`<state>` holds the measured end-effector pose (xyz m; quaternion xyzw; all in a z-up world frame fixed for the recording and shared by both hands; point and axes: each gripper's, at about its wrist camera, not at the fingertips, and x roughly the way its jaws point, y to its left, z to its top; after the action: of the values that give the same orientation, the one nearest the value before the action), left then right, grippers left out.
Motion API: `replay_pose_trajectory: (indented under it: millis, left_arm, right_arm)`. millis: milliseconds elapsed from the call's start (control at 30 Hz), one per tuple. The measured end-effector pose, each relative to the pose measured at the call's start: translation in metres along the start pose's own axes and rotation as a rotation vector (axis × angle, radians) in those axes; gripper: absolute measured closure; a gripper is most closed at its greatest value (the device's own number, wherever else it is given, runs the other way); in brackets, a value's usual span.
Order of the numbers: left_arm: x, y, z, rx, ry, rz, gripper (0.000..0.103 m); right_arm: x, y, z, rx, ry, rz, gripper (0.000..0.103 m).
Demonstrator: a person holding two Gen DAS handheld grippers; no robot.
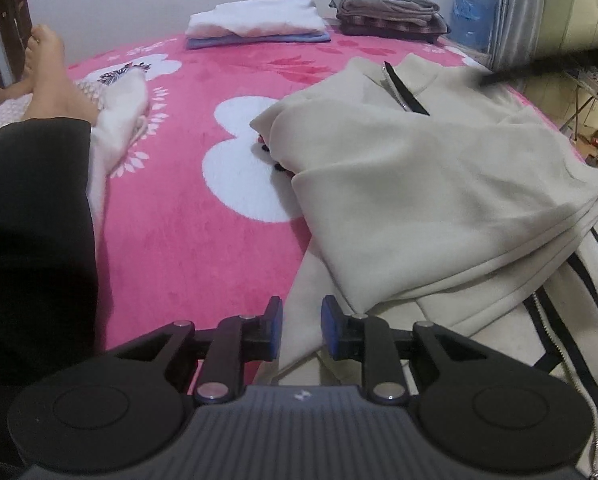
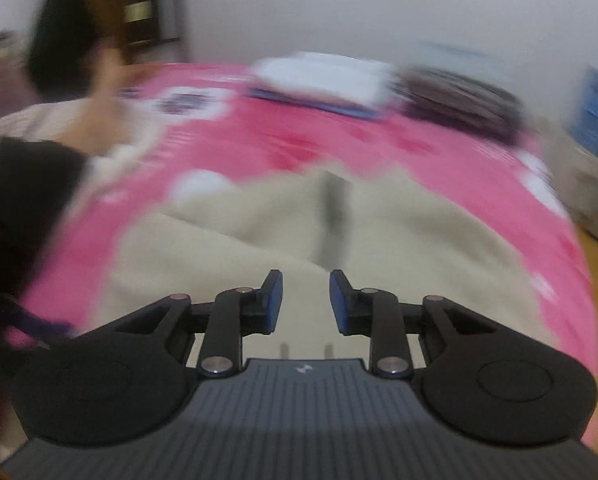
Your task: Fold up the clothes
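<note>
Pink blanket [image 1: 187,240] bears beige jacket [image 1: 419,184] just beyond both parted tools.

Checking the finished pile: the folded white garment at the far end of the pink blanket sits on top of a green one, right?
Not green. In the left wrist view the folded white garment lies on a blue one, at the far end of the pink blanket.

Right wrist view motion-blurred, cream jacket [image 1: 439,184] cut off, perhaps striped
</note>
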<state>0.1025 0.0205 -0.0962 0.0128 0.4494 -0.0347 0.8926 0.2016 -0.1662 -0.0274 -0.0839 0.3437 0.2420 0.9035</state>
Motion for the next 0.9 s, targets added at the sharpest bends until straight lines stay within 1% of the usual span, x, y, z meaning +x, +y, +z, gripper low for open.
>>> replay_pose_trajectory:
  millis: [67,133,167,267,367,433,500,533,567,600,667,700,733,833,900]
  left_arm:
    - [0.001,0.001,-0.002,-0.010,0.000,-0.004,0.080]
    - [0.002,0.000,-0.005,-0.007,-0.002,-0.003,0.080]
    - [0.002,0.000,-0.005,-0.002,-0.004,0.000,0.080]
    - [0.002,-0.008,-0.007,0.043,-0.019,0.026,0.080]
    - [0.003,-0.018,-0.009,0.100,-0.035,0.059,0.081]
    - [0.003,-0.024,-0.011,0.135,-0.045,0.080,0.081]
    - [0.003,-0.027,-0.012,0.155,-0.050,0.091,0.081]
    - [0.003,-0.028,-0.012,0.160,-0.050,0.093,0.081]
    - [0.003,-0.029,-0.012,0.164,-0.050,0.095,0.081]
    - [0.004,-0.029,-0.011,0.167,-0.050,0.096,0.081]
    - [0.004,-0.030,-0.012,0.174,-0.050,0.099,0.081]
    - [0.003,-0.030,-0.013,0.178,-0.052,0.101,0.081]
    - [0.003,-0.030,-0.013,0.178,-0.053,0.101,0.081]
    - [0.002,-0.030,-0.012,0.174,-0.053,0.101,0.081]
    - [0.002,-0.030,-0.013,0.171,-0.054,0.101,0.081]
  right_arm:
    - [0.020,0.030,0.033,-0.066,0.008,0.082,0.075]
    - [0.039,0.068,0.058,-0.173,0.044,0.170,0.075]
    - [0.047,0.091,0.065,-0.253,0.073,0.202,0.075]
    - [0.066,0.151,0.071,-0.518,0.161,0.273,0.075]
    - [0.094,0.176,0.061,-0.723,0.263,0.250,0.075]
    - [0.108,0.177,0.051,-0.801,0.350,0.206,0.076]
    - [0.115,0.167,0.040,-0.841,0.415,0.164,0.077]
    - [0.113,0.160,0.037,-0.834,0.425,0.147,0.081]
    - [0.110,0.152,0.037,-0.805,0.423,0.140,0.091]
    - [0.106,0.146,0.039,-0.761,0.403,0.137,0.096]
    - [0.092,0.133,0.045,-0.643,0.321,0.126,0.100]
    - [0.084,0.126,0.049,-0.579,0.276,0.123,0.101]
    - [0.074,0.119,0.053,-0.490,0.218,0.133,0.101]
    - [0.048,0.076,0.061,-0.083,0.044,0.236,0.101]
    - [0.049,0.046,0.047,0.163,0.000,0.275,0.101]
